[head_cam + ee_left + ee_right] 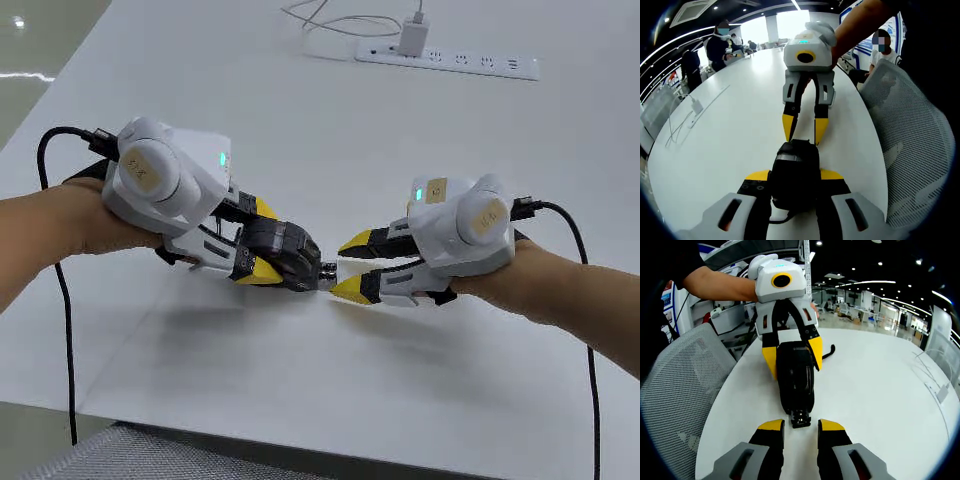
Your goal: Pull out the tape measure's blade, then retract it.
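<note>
Hidden: the yellow jaws of the left hand-held gripper [262, 242] cover both flat sides of the tape measure [285, 255]. The blade is hard to make out, and just a small metal end hook [800, 418] shows at the case mouth.
Tape measure: a black, rounded case over the white counter [300, 130], mid head view, with the hook pointing to 3 o'clock.
Left hand-held gripper: clamped on the tape measure.
Right hand-held gripper [342, 267]: jaws parted, one on each side of the hook; contact is unclear.
Power strip [450, 58]: white, at 1 o'clock, well apart.
</note>
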{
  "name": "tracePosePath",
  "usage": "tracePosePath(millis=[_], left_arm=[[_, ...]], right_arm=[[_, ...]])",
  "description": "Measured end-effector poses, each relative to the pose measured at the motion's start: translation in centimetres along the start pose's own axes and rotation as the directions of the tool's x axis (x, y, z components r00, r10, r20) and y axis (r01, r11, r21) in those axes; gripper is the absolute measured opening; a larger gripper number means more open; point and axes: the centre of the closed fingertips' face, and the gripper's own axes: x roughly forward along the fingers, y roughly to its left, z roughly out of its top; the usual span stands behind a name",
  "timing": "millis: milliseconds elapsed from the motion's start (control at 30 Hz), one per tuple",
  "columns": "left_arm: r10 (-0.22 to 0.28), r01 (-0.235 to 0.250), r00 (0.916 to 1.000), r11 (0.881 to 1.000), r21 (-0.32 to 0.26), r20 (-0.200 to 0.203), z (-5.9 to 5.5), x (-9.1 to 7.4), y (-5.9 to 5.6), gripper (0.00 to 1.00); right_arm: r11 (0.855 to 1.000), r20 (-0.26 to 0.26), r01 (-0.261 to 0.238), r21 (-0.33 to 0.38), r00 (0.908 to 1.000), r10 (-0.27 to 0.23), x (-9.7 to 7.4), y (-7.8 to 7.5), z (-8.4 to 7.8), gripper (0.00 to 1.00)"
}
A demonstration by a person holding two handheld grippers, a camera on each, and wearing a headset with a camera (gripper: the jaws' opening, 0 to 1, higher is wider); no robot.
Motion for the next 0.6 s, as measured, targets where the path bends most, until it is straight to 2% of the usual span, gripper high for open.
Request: tracePosePath(millis=[133,267,433,600], left_arm=[[-0.001,0.001,1.0,1.0,0.002,0.001,0.01,-0.01,0.01,0.28],[-0.003,0.003,1.0,1.0,0.003,0.002,0.0,-0.02,0.02,0.28],[-0.007,0.007,1.0,1.0,0.006,0.002,-0.01,0.0,-0.01,0.28],[-0.009,0.009,1.0,1.0,0.007,0.001,0.0,0.0,-0.06,0.28]], right_arm=[[1.0,-0.004,-0.012,-0.013,0.9999,0.012,0.23,0.05,-0.08,0.2],[0.998,-0.013,-0.027,-0.055,0.9996,0.026,0.47,0.21,-0.24,0.16],[0.997,0.0,-0.029,-0.07,0.9996,0.029,0.57,0.09,0.06,0.14],[0.996,-0.01,-0.034,-0.079,0.9994,0.034,0.76,0.0,-0.1,0.11]])
